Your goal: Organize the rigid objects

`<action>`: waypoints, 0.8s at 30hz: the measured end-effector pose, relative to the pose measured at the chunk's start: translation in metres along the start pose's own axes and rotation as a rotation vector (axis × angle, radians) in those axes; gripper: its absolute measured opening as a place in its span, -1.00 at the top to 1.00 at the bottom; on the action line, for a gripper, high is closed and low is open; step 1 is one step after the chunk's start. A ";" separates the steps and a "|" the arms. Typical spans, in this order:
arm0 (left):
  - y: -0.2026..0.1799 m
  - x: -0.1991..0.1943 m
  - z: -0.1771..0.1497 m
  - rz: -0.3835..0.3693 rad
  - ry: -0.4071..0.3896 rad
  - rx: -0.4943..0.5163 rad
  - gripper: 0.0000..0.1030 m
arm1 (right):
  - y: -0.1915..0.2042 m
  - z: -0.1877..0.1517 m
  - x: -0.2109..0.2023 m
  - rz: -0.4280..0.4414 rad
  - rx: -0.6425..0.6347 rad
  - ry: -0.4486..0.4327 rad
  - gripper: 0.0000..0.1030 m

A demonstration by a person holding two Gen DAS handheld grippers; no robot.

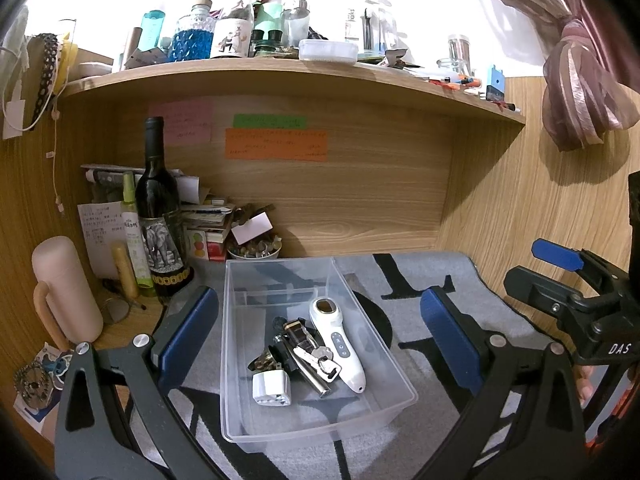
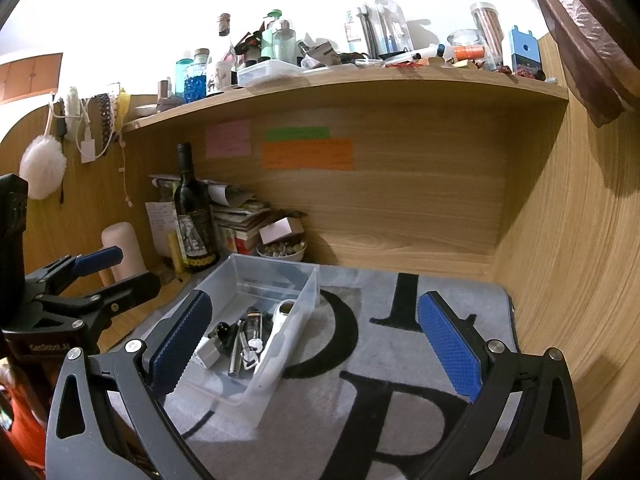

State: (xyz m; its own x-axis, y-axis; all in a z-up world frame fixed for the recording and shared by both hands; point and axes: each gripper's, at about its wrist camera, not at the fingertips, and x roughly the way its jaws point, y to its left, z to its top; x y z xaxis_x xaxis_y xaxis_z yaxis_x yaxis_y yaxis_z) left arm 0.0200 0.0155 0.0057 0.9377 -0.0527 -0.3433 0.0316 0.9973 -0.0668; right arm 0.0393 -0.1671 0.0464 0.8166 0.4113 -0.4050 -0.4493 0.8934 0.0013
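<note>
A clear plastic bin [image 1: 240, 360] sits on the grey mat [image 1: 440, 280]. In it lie a white handheld device [image 1: 340, 346], keys [image 1: 320, 360], a white plug adapter [image 1: 272, 389], a metal cylinder [image 1: 314, 380] and dark small items [image 1: 294, 332]. My left gripper [image 1: 316, 344] is open and empty, its fingers either side of the bin. My right gripper [image 2: 316, 344] is open and empty over the mat, right of the bin [image 2: 292, 344]; it also shows in the left wrist view [image 1: 560, 276]. The left gripper shows at the left of the right wrist view [image 2: 104, 272].
A wine bottle [image 1: 158, 216], a pink cylinder [image 1: 64, 288], a green spray bottle [image 1: 134, 236], stacked papers [image 1: 208, 216] and a bowl of small stones [image 1: 256, 249] crowd the back left corner. A cluttered shelf [image 1: 280, 76] hangs above. Wooden walls enclose the back and right.
</note>
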 end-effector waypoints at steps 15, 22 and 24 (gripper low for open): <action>0.003 0.001 -0.001 -0.003 0.007 -0.006 -0.99 | -0.001 0.000 0.002 0.006 -0.007 0.007 -1.00; 0.003 0.001 -0.001 -0.006 0.004 -0.004 -0.99 | -0.001 0.000 0.003 0.006 -0.008 0.006 -1.00; 0.002 0.001 -0.001 -0.005 0.003 0.001 -0.99 | -0.001 0.000 0.002 0.008 -0.008 0.006 -1.00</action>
State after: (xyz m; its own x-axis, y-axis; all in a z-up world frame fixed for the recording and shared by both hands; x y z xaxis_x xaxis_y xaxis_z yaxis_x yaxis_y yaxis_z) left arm 0.0205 0.0176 0.0038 0.9366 -0.0580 -0.3456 0.0368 0.9970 -0.0677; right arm 0.0412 -0.1669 0.0455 0.8108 0.4174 -0.4104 -0.4587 0.8886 -0.0024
